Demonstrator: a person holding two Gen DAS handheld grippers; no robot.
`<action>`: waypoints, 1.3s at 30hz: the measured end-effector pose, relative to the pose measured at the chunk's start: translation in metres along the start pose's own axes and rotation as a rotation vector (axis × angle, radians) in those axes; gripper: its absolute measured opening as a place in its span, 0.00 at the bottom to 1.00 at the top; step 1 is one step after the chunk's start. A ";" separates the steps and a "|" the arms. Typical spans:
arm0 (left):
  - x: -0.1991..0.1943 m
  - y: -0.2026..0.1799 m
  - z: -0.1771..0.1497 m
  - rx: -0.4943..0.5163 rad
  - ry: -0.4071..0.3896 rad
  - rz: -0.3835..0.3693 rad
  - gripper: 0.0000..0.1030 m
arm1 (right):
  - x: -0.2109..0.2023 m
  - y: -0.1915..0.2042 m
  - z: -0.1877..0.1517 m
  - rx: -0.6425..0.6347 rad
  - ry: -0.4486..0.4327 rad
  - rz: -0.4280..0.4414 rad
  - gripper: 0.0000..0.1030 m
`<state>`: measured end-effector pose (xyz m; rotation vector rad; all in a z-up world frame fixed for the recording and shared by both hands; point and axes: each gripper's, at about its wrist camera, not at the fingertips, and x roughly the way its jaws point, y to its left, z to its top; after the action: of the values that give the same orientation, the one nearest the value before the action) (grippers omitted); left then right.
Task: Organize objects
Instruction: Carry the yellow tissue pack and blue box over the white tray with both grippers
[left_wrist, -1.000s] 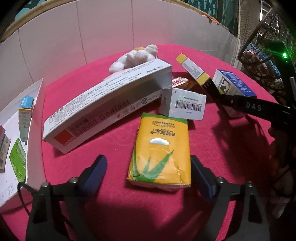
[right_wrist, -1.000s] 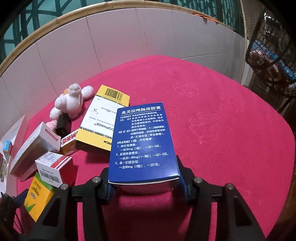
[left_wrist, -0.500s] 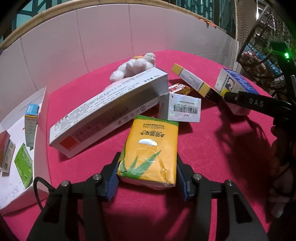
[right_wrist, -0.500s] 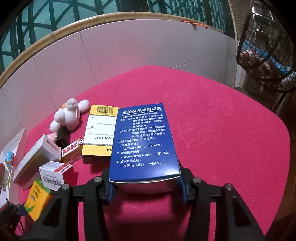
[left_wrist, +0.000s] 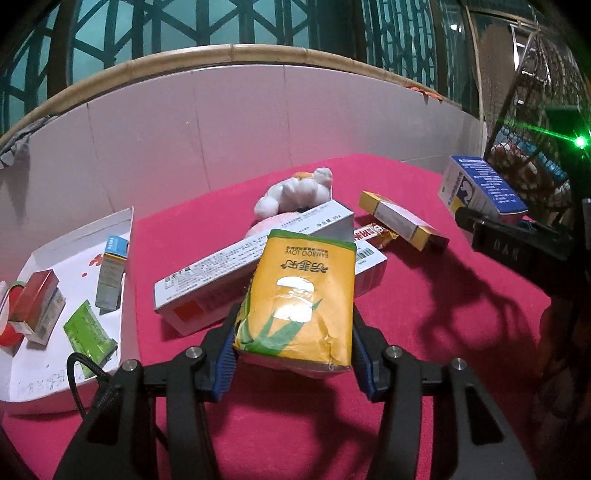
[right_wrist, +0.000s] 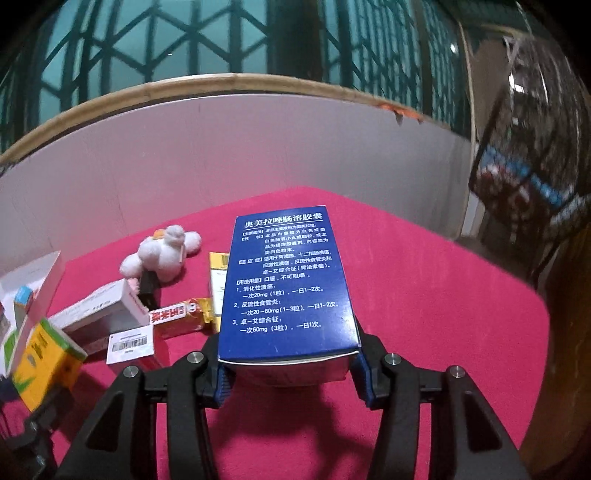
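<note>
Contents, red-covered table (left_wrist: 424, 332): yellow tissue pack (left_wrist: 299, 302) clamped between pads of left hand-held gripper (left_wrist: 291, 360), raised off cloth, near centre. Blue medicine box (right_wrist: 290, 291) clamped in right hand-held gripper (right_wrist: 291, 373), likewise raised. Far centre: long white box (left_wrist: 236, 266), plush toy (left_wrist: 295, 192), yellow-white box (left_wrist: 402, 221). Left: white tray (left_wrist: 74, 258) holding small cartons.

Dim, fisheye warp, blurry rt edge
</note>
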<state>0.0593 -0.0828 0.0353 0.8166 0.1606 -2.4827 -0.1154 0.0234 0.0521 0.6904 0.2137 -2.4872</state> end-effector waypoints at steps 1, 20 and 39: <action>-0.001 0.001 0.000 -0.005 -0.007 0.001 0.50 | -0.001 0.003 0.000 -0.016 -0.010 -0.006 0.53; -0.046 0.032 0.004 -0.085 -0.083 0.012 0.50 | -0.053 0.041 -0.002 -0.071 -0.068 0.119 0.53; -0.083 0.075 0.008 -0.152 -0.129 0.066 0.50 | -0.079 0.087 -0.004 -0.133 -0.030 0.256 0.54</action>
<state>0.1501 -0.1132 0.0941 0.5880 0.2686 -2.4182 -0.0094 -0.0124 0.0893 0.5852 0.2595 -2.2156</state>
